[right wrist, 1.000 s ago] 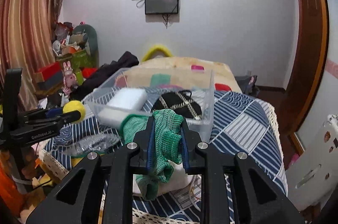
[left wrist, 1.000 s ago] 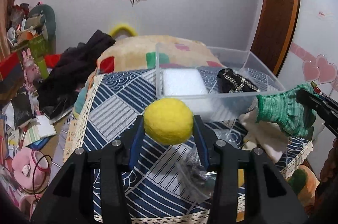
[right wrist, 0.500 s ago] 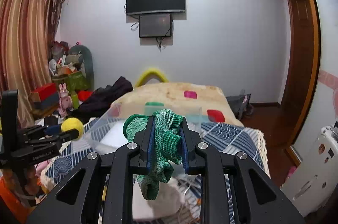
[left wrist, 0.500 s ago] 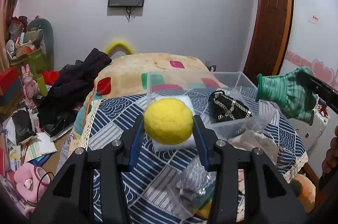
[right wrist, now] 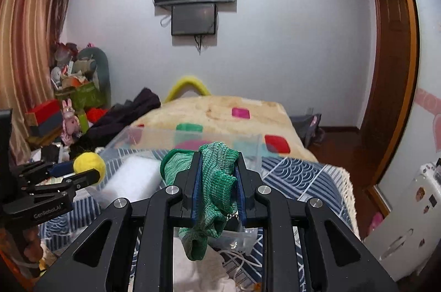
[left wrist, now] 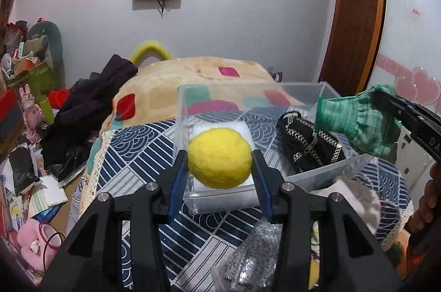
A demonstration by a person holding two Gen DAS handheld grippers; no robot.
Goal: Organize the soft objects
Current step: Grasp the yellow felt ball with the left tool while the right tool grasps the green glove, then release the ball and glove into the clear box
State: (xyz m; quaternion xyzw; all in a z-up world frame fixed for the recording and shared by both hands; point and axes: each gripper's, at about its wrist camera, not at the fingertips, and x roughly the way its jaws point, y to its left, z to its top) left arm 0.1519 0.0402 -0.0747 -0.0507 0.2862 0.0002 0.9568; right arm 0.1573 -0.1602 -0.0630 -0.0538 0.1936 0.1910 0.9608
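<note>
My left gripper is shut on a yellow felt ball and holds it above the near left end of a clear plastic box. The box holds a white foam block and a black bag with a chain. My right gripper is shut on a green knit glove, held above the box's right side; the glove also shows in the left wrist view. The left gripper and ball show at the left of the right wrist view.
The box stands on a blue patterned cloth over a bed. A white cloth and a silvery glitter pouch lie near the front edge. Dark clothes are piled at the left. Floor clutter lies at the far left.
Both grippers have moved forward over the box with their loads. The ball now hangs over the white foam block, and the glove sits lower, near the black bag.
</note>
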